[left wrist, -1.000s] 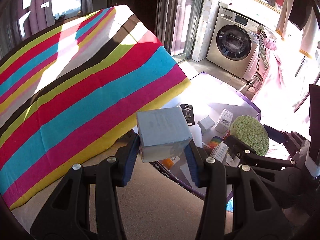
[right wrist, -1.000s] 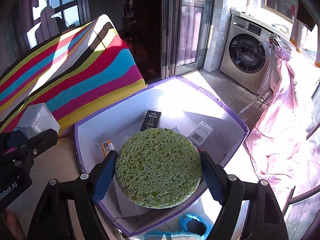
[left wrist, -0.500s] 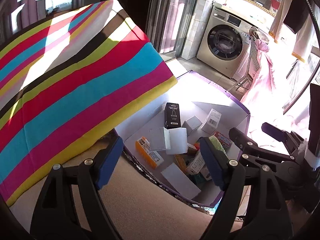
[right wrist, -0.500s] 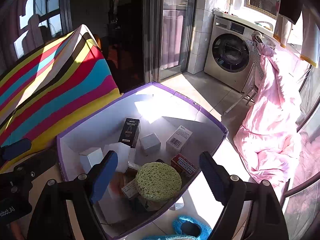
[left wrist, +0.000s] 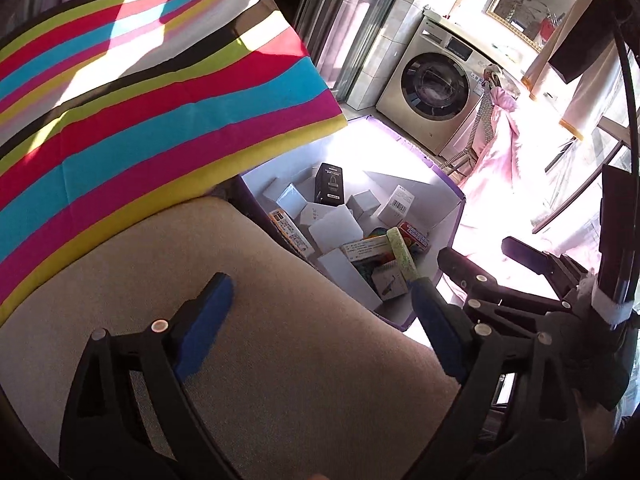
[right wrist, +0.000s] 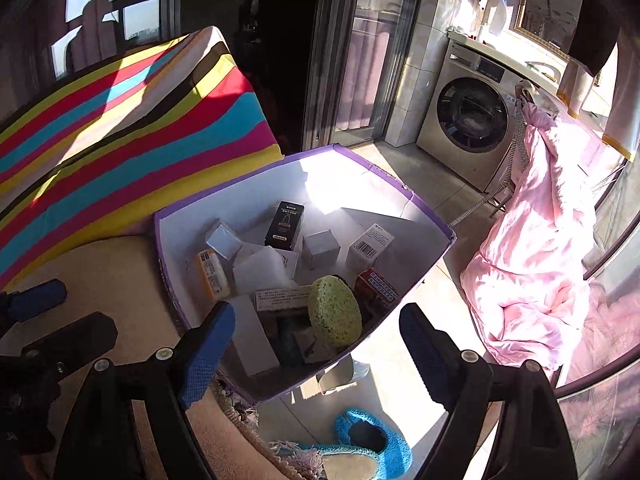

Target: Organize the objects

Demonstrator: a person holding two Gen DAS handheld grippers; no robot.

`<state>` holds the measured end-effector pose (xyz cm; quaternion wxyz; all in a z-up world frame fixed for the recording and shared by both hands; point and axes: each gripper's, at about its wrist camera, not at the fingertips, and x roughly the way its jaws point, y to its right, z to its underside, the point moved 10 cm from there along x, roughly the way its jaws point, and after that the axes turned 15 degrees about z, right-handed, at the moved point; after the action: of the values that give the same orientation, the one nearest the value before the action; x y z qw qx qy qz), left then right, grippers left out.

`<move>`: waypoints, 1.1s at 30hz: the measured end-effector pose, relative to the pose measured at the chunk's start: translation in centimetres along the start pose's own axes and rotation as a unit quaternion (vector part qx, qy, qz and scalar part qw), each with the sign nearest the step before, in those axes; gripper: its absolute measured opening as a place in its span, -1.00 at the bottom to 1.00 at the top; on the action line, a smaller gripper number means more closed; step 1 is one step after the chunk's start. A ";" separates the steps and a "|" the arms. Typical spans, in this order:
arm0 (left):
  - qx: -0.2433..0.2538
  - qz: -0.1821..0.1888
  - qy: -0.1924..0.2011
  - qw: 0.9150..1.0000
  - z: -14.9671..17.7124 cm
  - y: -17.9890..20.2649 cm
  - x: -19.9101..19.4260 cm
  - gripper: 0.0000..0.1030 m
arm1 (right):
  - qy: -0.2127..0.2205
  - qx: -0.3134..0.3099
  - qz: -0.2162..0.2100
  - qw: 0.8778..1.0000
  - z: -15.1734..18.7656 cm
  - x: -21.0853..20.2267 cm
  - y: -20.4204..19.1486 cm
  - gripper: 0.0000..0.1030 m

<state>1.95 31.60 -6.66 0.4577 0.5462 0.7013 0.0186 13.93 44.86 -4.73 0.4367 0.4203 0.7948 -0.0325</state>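
Green sponge (right wrist: pixel 335 316) had dropped from your right gripper (right wrist: pixel 316 346) and leaned among the cartons in the purple box (right wrist: pixel 424 276). Your left gripper (left wrist: pixel 320 322), which had pinched a blue carton a second before, was opening over the beige cushion (left wrist: pixel 280 360), nothing between its jaws. Your right gripper stood spread and empty.

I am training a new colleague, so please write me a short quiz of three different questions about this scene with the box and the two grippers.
1. True or false: the green sponge lies inside the purple box.
2. Which item stands nearest the box's far wall? A) black carton B) orange pack C) red pack
3. Fill in: the right gripper holds ____.

Key: 1 true; 2 A; 3 nothing. The left gripper, its jaws opening, is also empty.
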 end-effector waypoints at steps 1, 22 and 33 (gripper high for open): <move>-0.002 0.004 0.002 1.000 0.3 0.2 -0.3 0.89 | -0.002 -0.003 0.003 1.000 0.3 -0.3 0.1 0.66; -0.010 0.007 0.010 1.000 0.5 1.3 0.1 0.99 | -0.001 -0.012 0.026 1.000 1.8 -2.3 1.7 0.66; 0.000 0.052 -0.009 0.999 0.3 2.9 1.8 0.99 | -0.010 0.014 0.033 0.999 1.6 -1.5 3.4 0.66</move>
<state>4.38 34.07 -6.44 0.4627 0.5820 0.6677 0.0373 17.74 45.44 -3.57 0.4393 0.4519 0.7757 -0.0335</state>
